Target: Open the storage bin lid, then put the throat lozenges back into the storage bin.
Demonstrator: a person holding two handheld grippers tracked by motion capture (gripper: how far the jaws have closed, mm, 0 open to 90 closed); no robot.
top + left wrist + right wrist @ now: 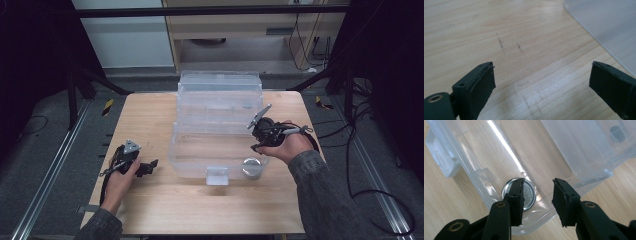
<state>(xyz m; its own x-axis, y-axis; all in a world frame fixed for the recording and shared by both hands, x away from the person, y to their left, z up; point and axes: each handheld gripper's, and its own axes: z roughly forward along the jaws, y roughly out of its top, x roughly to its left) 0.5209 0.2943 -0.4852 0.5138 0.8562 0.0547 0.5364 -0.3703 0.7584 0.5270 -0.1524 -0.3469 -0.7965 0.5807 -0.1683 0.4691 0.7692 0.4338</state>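
Observation:
A clear plastic box (175,155) stands in the middle of the wooden table (150,110), its lid (220,92) folded back on the far side. A round silver tin (252,166) lies inside the box at its near right corner. My right gripper (254,137) hovers over the box's right rim, jaws apart, nothing between them. In the right gripper view the tin (530,192) sits below, partly behind the left jaw of the gripper (538,181). My left gripper (149,168) rests low to the left of the box, open and empty (541,65).
A latch tab (217,176) sticks out from the box's near wall. The box's corner (609,27) shows at the upper right of the left gripper view. Bare wood lies around the left gripper. Metal rails and cables run along the floor on both sides.

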